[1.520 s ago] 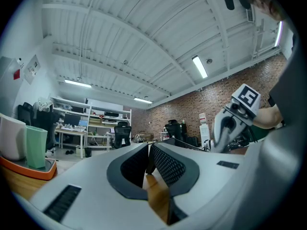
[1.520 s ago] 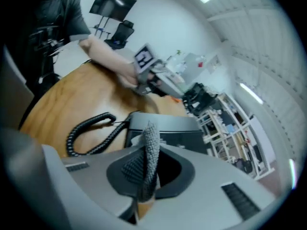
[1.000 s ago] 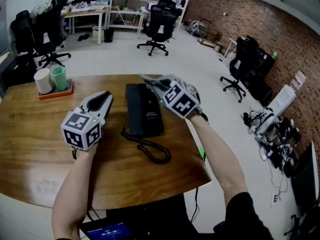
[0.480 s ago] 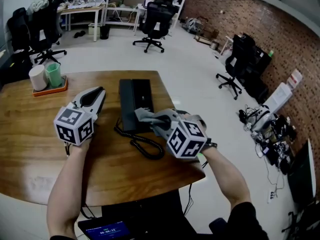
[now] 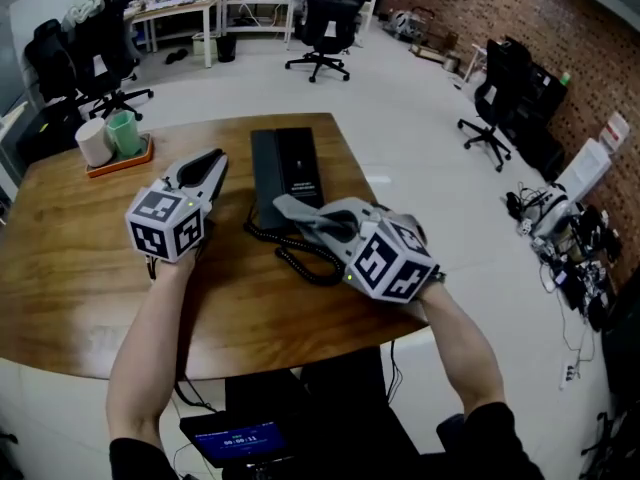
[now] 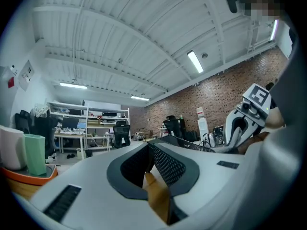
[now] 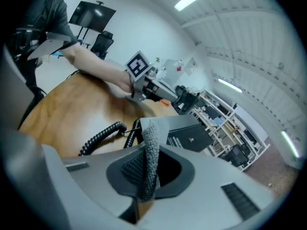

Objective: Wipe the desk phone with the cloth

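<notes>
The black desk phone (image 5: 290, 168) lies on the round wooden table (image 5: 80, 258), its coiled cord (image 5: 305, 263) looping off the near end. My right gripper (image 5: 287, 208) is shut on a grey cloth (image 5: 305, 213) and holds it over the phone's near end. In the right gripper view the cloth (image 7: 152, 133) stands up between the jaws of that gripper (image 7: 148, 150), with the phone (image 7: 192, 135) and cord (image 7: 103, 135) just beyond. My left gripper (image 5: 215, 160) rests left of the phone, shut and empty (image 6: 149, 150).
An orange tray (image 5: 115, 158) with a white cup and a green cup sits at the table's far left. The table's right edge runs close to the phone. Office chairs (image 5: 325, 18) and desks stand beyond. A small screen (image 5: 240, 438) glows below the near edge.
My right gripper has carried the cloth from the phone's far end back along it to its near end. The left gripper has stayed beside the phone.
</notes>
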Action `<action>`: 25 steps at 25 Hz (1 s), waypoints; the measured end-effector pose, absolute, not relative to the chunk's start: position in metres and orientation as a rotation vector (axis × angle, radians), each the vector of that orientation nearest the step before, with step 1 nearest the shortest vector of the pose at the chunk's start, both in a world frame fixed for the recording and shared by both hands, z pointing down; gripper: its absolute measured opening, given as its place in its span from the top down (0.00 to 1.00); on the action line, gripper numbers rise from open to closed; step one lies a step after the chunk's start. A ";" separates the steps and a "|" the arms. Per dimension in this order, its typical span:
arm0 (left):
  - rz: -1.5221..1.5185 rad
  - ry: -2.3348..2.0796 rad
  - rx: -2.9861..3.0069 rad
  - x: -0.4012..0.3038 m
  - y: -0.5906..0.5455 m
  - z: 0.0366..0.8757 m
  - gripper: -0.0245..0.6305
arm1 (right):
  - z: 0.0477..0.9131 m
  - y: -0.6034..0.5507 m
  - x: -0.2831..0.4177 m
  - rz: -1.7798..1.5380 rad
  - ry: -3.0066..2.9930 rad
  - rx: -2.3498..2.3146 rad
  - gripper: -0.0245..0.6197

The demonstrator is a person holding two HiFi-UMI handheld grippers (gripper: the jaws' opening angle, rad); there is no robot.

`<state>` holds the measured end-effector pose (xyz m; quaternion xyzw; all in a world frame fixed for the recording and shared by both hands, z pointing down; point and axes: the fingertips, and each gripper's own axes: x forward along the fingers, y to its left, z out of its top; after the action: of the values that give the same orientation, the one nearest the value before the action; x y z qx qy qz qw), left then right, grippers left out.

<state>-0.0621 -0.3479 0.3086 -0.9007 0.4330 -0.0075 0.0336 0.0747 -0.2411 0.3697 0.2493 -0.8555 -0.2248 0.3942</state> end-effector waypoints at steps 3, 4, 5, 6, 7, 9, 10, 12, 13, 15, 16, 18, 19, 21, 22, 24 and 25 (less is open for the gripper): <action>-0.022 1.248 -2.752 -0.048 -0.340 0.300 0.93 | 0.345 -0.249 0.067 -0.562 -2.260 0.738 0.92; -0.004 1.211 -2.754 -0.043 -0.335 0.295 0.93 | 0.337 -0.250 0.063 -0.563 -2.285 0.762 0.92; 0.016 1.176 -2.754 -0.041 -0.331 0.290 0.93 | 0.330 -0.252 0.059 -0.563 -2.309 0.784 0.92; 0.032 1.145 -2.752 -0.039 -0.328 0.285 0.93 | 0.323 -0.252 0.056 -0.561 -2.335 0.805 0.92; 0.041 1.117 -2.752 -0.036 -0.324 0.281 0.93 | 0.317 -0.252 0.054 -0.556 -2.363 0.823 0.92; 0.045 1.069 -2.763 -0.029 -0.314 0.275 0.93 | 0.306 -0.245 0.055 -0.540 -2.430 0.859 0.92; 0.051 1.047 -2.773 -0.025 -0.309 0.271 0.93 | 0.299 -0.240 0.058 -0.534 -2.470 0.877 0.92; 0.075 1.003 -2.783 -0.014 -0.298 0.257 0.93 | 0.284 -0.232 0.067 -0.536 -2.543 0.912 0.92; 0.086 0.979 -2.779 -0.008 -0.293 0.250 0.93 | 0.277 -0.229 0.072 -0.540 -2.565 0.929 0.92; 0.103 0.922 -2.773 0.002 -0.284 0.241 0.93 | 0.271 -0.226 0.081 -0.541 -2.593 0.965 0.92; 0.110 0.889 -2.772 0.006 -0.280 0.239 0.93 | 0.270 -0.225 0.083 -0.540 -2.603 0.981 0.92; 0.104 0.839 -2.760 0.008 -0.274 0.240 0.93 | 0.269 -0.223 0.082 -0.548 -2.615 1.003 0.92; 0.089 0.827 -2.750 0.008 -0.271 0.242 0.93 | 0.268 -0.220 0.081 -0.557 -2.622 1.005 0.92; 0.067 0.803 -2.727 0.012 -0.262 0.243 0.93 | 0.267 -0.209 0.083 -0.577 -2.642 1.000 0.92; 0.074 0.772 -2.713 0.018 -0.253 0.238 0.93 | 0.268 -0.202 0.087 -0.584 -2.655 1.002 0.92; 0.138 0.628 -2.674 0.036 -0.224 0.217 0.93 | 0.277 -0.190 0.101 -0.593 -2.691 1.028 0.92; 0.179 0.533 -2.657 0.044 -0.208 0.207 0.93 | 0.281 -0.184 0.107 -0.587 -2.714 1.050 0.92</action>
<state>0.0441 -0.2083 0.2072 -0.9562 0.1919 0.0644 0.2114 0.1069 -0.1836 0.2812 0.3524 -0.9109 -0.1968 0.0862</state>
